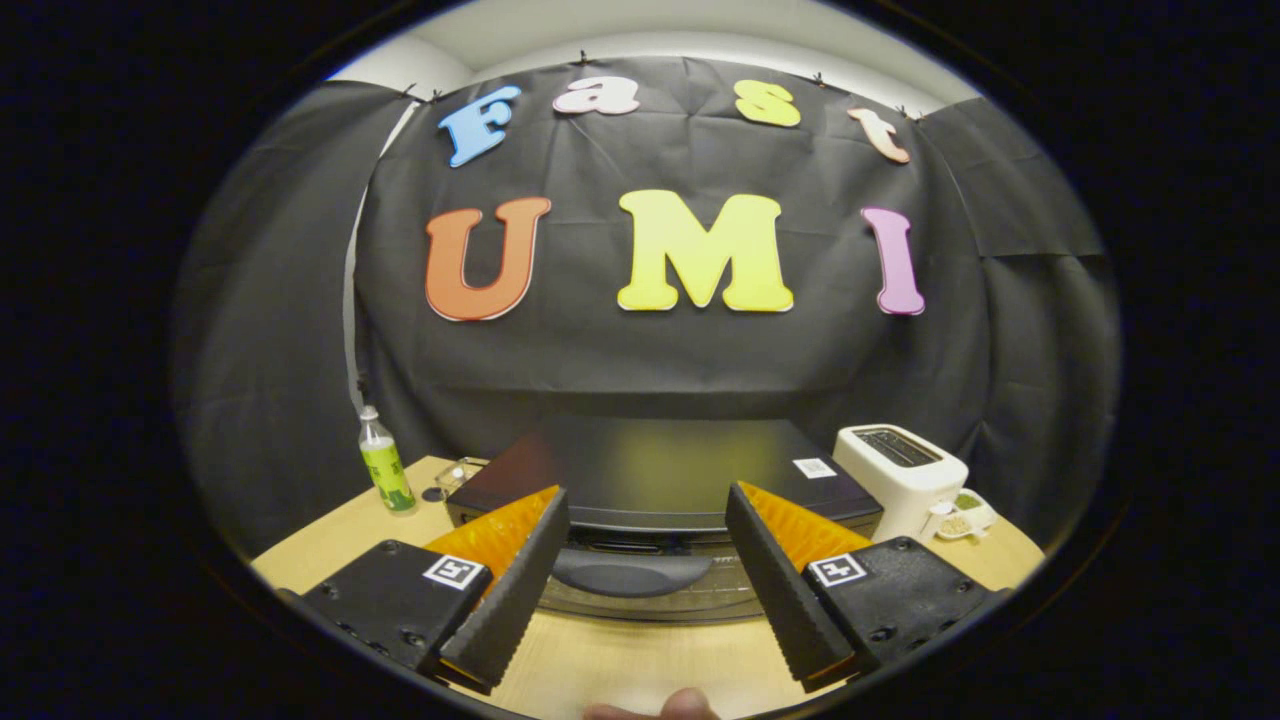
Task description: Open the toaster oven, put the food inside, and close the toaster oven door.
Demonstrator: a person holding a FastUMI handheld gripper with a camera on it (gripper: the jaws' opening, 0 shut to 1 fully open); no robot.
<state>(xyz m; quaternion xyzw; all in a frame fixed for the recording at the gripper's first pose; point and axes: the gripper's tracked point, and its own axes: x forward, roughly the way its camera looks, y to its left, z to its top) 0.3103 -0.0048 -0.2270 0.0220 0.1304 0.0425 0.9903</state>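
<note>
Wood: pale table under the fingers, a fingertip at its near edge.
Gripper: fingers spread wide apart, grasping nothing.
Toaster oven: black, door closed, just ahead; its handle lies between the fingers.
Left of oven: green bottle, clear dish.
Right of oven: white toaster, small dish of food beside it.
</note>
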